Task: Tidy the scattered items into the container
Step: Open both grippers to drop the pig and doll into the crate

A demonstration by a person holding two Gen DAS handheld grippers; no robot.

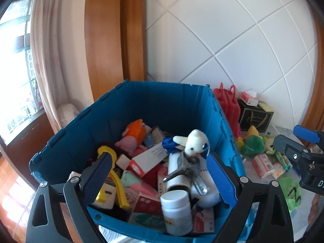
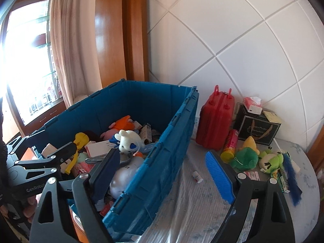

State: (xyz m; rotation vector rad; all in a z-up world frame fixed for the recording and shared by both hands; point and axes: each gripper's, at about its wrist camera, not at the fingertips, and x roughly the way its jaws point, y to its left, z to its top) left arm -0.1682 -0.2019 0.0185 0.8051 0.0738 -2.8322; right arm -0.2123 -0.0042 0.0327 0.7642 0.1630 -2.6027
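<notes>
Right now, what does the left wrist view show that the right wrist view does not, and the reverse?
Only the left wrist view shows the white pill bottle standing at the near end of the bin. Only the right wrist view shows the small white vial and the blue feather on the table outside. Both show the blue bin, the white plush rabbit on top, and the red case.

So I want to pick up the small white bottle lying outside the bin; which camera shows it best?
The right wrist view: the small white bottle lies in plain sight on the table beside the blue bin. The left wrist view doesn't show it.
</notes>
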